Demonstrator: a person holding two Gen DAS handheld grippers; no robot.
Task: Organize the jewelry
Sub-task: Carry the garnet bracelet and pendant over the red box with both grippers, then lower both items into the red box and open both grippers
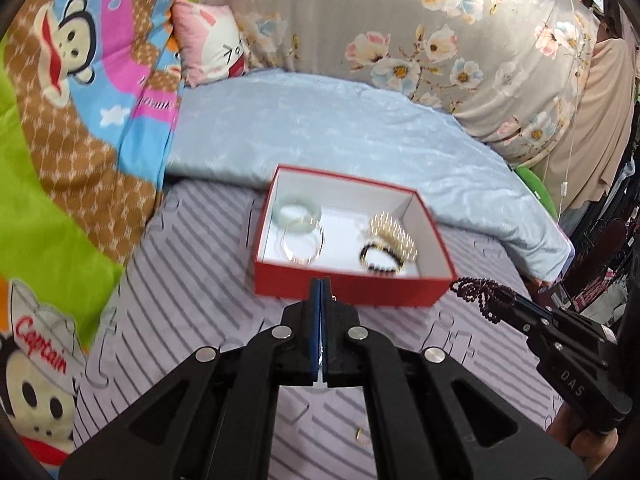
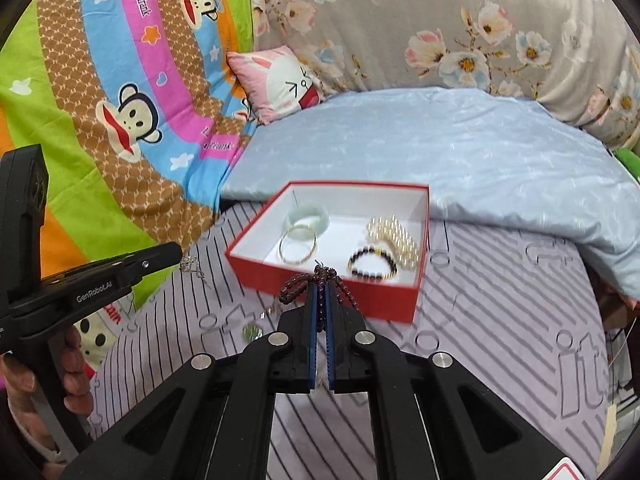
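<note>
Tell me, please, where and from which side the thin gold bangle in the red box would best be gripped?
Grip the thin gold bangle on its near-right arc, coming from above. It lies flat on the floor of the red box, so only its rim offers a pinch. Its far edge overlaps the jade bangle, while the near-right side faces bare floor. One finger would probably go inside the hoop, one outside.

Left gripper (image 1: pixel 321 280) fingers together; right gripper (image 2: pixel 321 286) clamped.

Black linkage arms, silver rivets, blue-lined jaws.
</note>
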